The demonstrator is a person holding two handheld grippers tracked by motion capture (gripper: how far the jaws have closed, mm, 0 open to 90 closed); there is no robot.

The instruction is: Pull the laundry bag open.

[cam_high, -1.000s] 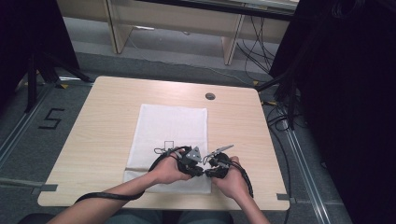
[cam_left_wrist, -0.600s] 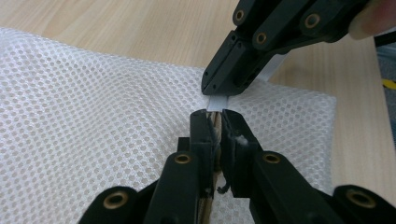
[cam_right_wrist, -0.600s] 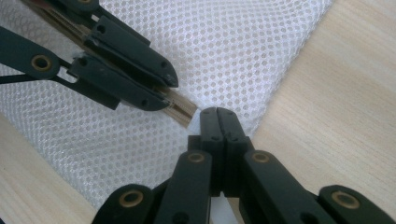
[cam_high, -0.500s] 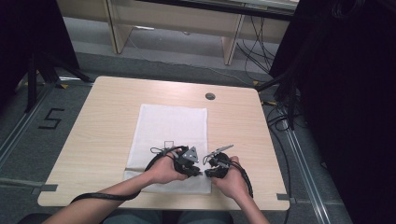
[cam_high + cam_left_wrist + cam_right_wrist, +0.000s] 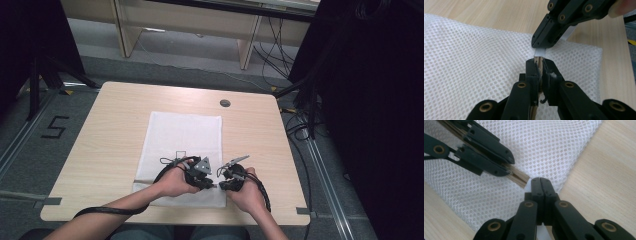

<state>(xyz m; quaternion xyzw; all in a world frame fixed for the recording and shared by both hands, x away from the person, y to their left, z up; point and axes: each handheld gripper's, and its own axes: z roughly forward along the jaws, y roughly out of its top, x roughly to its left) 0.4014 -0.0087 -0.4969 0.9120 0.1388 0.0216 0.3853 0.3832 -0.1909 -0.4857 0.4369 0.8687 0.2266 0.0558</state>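
Note:
A white mesh bag (image 5: 182, 135) lies flat on the wooden table (image 5: 115, 130), its near edge under both hands. My left gripper (image 5: 539, 61) is shut on the bag's tan zipper strip (image 5: 538, 60) at that near edge. In the right gripper view the zipper strip (image 5: 518, 177) sticks out of the left gripper (image 5: 507, 165). My right gripper (image 5: 541, 180) is shut tip to tip with it. In the left gripper view it pinches a small white tab (image 5: 539, 52) at the end of the zipper. In the high view the left gripper (image 5: 212, 184) and the right gripper (image 5: 222, 185) meet at the bag's front right corner.
A round cable hole (image 5: 225, 103) sits near the table's far edge. Bare wood lies left and right of the bag. Cables trail from both grippers toward the table's front edge. Desk legs and cords stand on the floor beyond the table.

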